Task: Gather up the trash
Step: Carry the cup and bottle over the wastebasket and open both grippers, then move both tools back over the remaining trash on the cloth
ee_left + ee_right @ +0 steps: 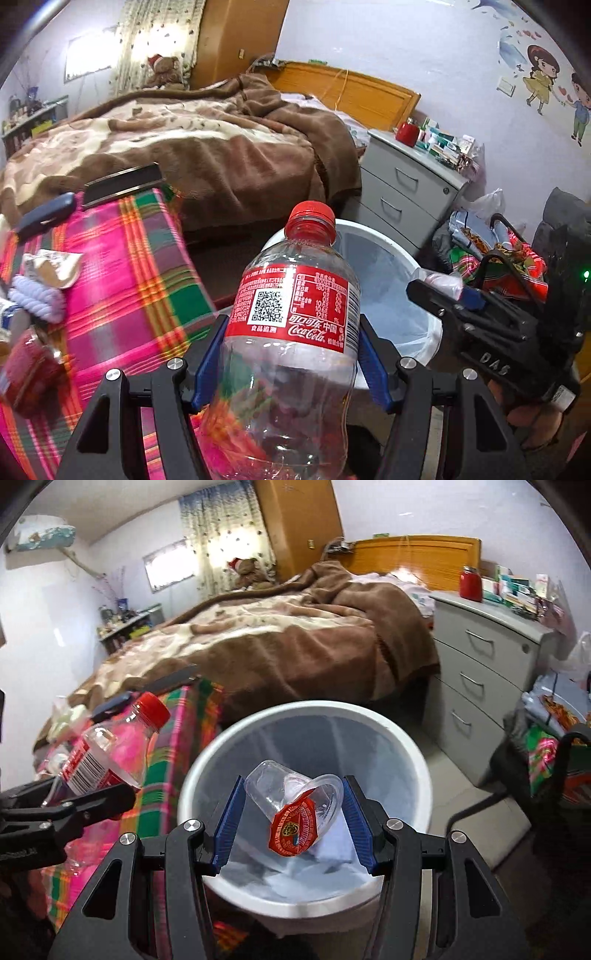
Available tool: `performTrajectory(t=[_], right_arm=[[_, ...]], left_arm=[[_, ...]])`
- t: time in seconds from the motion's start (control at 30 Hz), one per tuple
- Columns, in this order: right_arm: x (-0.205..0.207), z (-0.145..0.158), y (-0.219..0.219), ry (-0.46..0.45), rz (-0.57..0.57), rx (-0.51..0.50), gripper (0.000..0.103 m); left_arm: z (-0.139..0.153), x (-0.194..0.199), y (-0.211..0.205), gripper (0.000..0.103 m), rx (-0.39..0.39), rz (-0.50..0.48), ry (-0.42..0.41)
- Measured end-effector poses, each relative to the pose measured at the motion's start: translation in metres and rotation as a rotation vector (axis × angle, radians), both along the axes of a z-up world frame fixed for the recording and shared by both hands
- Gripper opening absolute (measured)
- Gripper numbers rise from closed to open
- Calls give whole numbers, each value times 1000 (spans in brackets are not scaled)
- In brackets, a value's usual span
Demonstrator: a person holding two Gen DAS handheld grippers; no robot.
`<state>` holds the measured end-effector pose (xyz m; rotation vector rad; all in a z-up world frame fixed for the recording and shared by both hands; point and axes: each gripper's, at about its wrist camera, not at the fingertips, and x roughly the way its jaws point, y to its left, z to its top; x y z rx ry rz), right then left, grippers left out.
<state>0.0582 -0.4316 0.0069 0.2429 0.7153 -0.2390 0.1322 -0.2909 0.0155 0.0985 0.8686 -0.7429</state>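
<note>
The left hand-held gripper (288, 354) angles downward, its blue pads (207, 363) pressed on both sides of a bottle (291, 332). The right hand-held gripper (291, 819) also tilts downward, its pads (229, 821) clamped on a cup (295, 797). A hand (532, 424) grips its handle.

So my tabletop (140, 280) has this loud pink-and-green plaid cloth over it, and sitting right on it I've got a torn snack wrapper (51, 267), a pale purple scrunchie (37, 299), a red-lidded jar (29, 369), some dark blue case thing (46, 216) and a flat black bar (122, 182) at the far edge. On the floor (439, 760) just beside it stands the white trash bin (417, 760) with a clear liner, and past that a grey drawer unit (491, 657) with a red cup (471, 583) and a pile of boxes on top. Behind all that is the bed (221, 147) with a brown blanket bunched up across it and a teddy bear (164, 72) at the far side.
</note>
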Motion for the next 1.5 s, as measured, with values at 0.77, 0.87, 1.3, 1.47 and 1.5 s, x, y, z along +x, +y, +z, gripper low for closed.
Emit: performTrajectory(t=[0.77,0.87,1.3,1.47,1.5], right_arm=[[9,-28,-30,125,-49,-29,71],[9,-26,-31,117,-50,-17,71],[0,-10,-18,67,-60,-17,71],[-3,-4,-8,50,-56,-17,71],[-4,-3,-6,45,-54,-20,71]], left_arm=[[-24,27,-63,77,-15,-48,48],[-22,27,-58,77,-11,-36,42],[-11,14,-28,77,-12,9,16],[-3,5,-8,77,-8,36,-11],[-2,4,-4,77,-14,39,-11]])
